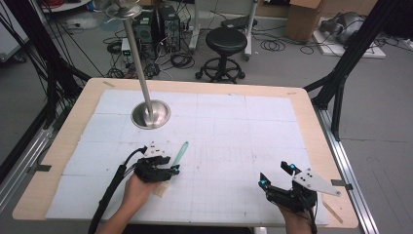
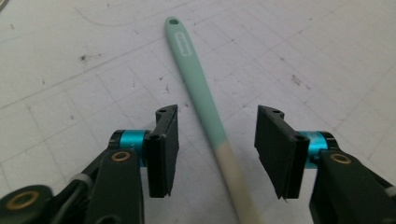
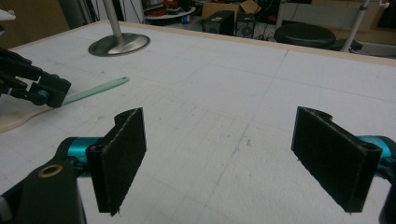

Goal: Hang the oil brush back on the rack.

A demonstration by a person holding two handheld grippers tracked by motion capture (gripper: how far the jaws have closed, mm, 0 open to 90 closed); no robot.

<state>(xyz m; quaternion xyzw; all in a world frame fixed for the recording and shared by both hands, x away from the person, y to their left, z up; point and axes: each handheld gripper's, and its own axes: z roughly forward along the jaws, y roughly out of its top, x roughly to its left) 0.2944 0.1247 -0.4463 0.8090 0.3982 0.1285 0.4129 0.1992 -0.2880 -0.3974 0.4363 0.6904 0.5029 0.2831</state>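
A utensil with a mint-green handle [image 2: 194, 77] and a pale wooden lower part [image 2: 236, 175] lies flat on the white gridded mat. In the high view the green handle [image 1: 181, 152] points away from the person. My left gripper [image 2: 218, 112] straddles the utensil where green meets wood, jaws open, with a gap on each side and no pad touching it. In the high view the left gripper [image 1: 173, 168] sits low at the handle's near end. My right gripper [image 1: 275, 174] rests open and holds nothing at the mat's near right. In the right gripper view its pads [image 3: 119, 154] stand far apart over bare mat.
A steel stand with a round base [image 1: 151, 114] and a tall pole rises at the mat's far left. The wooden table edge [image 1: 336, 161] frames the mat. A black stool [image 1: 226, 41], cables and boxes are on the floor beyond.
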